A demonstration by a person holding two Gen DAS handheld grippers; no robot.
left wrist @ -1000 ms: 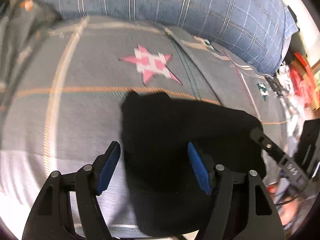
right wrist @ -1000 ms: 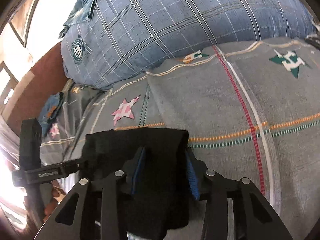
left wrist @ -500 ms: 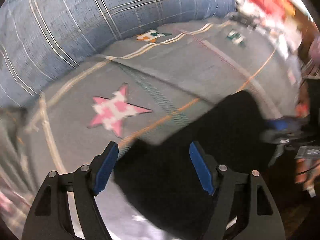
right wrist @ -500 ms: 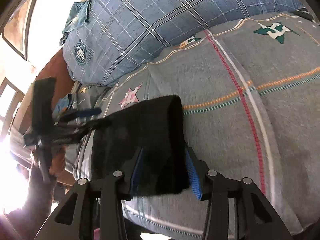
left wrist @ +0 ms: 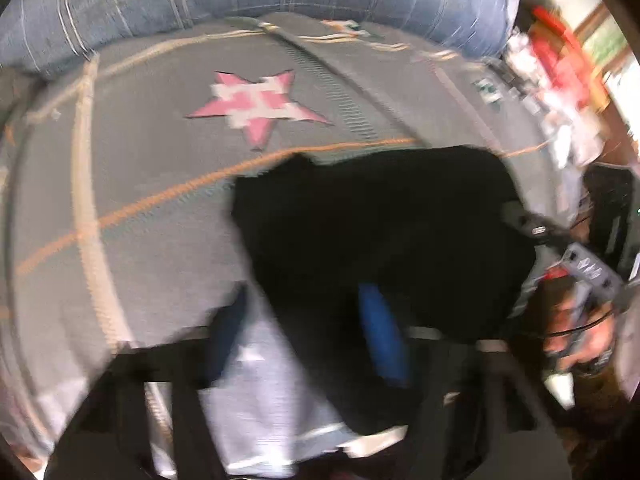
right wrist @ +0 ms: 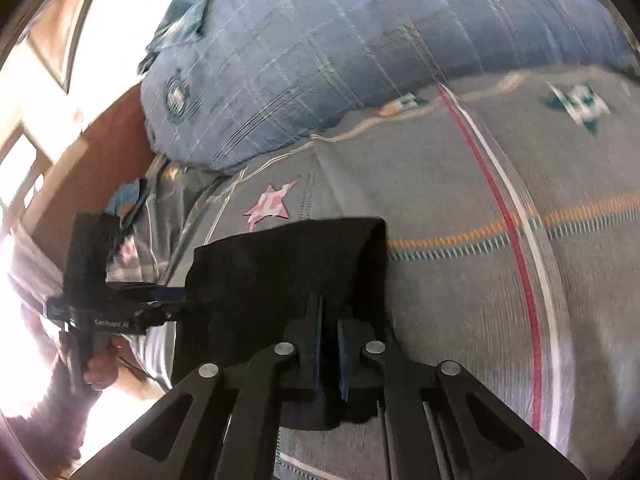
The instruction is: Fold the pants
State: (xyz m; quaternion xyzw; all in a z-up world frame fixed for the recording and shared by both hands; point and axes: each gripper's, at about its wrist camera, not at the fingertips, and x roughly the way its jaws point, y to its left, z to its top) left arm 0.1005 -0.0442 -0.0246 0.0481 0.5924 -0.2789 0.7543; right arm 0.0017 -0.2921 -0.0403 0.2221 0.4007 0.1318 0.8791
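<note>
The black pants (left wrist: 384,232) lie folded into a dark rectangle on the grey bed cover (left wrist: 140,152), near its front edge. In the right wrist view the pants (right wrist: 288,264) sit just ahead of me. My right gripper (right wrist: 329,332) is shut on their near edge. My left gripper (left wrist: 304,332) is open, its blue pads either side of the pants' near left edge; this view is blurred. The left gripper also shows in the right wrist view (right wrist: 176,300), at the pants' left edge.
A big blue plaid pillow (right wrist: 360,48) lies along the back of the bed. The cover carries a pink star (left wrist: 256,104) and a green star (right wrist: 576,104). Red and white clutter (left wrist: 560,76) stands off the bed's right side.
My right gripper has closed from wide open onto the pants' near edge. My left gripper swung about and now sits at the pants' left edge, still open.
</note>
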